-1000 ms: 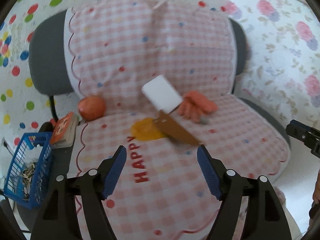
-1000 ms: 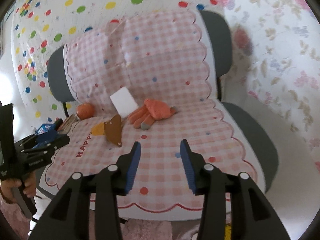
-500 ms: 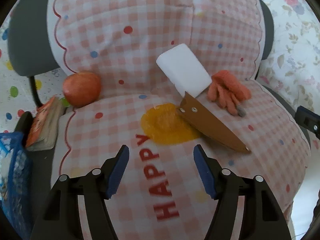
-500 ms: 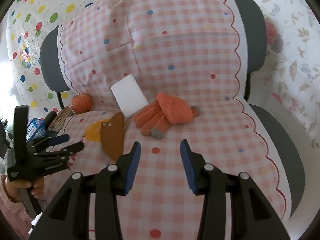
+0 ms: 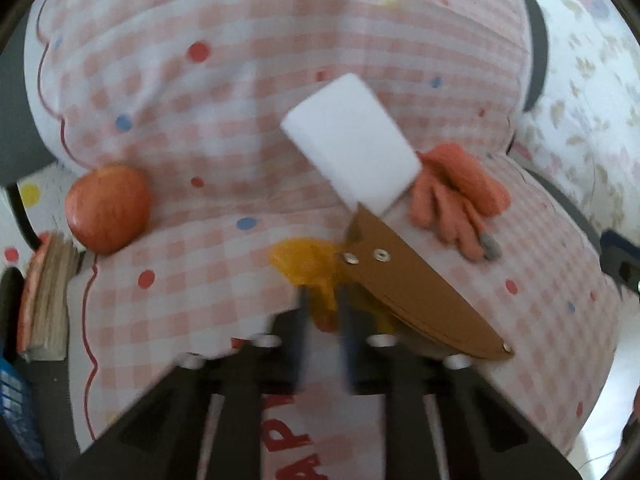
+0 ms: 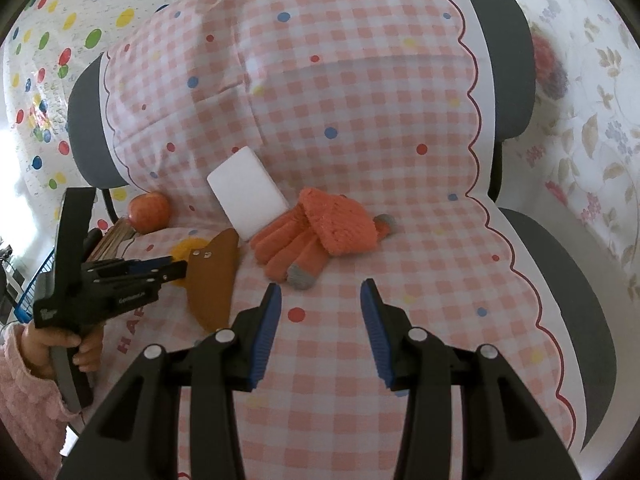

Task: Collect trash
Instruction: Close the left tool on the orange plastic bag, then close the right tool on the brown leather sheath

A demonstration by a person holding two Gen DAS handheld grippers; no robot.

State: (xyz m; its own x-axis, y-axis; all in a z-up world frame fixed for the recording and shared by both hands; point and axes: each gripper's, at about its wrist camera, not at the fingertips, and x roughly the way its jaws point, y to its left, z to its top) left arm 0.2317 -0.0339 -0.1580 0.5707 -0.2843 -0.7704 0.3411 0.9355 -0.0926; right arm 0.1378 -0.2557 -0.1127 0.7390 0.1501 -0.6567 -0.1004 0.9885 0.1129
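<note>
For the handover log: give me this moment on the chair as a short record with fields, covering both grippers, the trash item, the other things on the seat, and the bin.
left gripper: jaws just closed, pinching the yellow scrap
right gripper: open, nothing between jaws, above the seat cover
on seat: brown sheath, white block, orange glove
at seat edge: apple, book
bin: blue basket, beside the chair

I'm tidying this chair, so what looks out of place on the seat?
A brown knife sheath lies on the seat by a white block, a glove and an apple; the left gripper pinches a yellow scrap.
</note>
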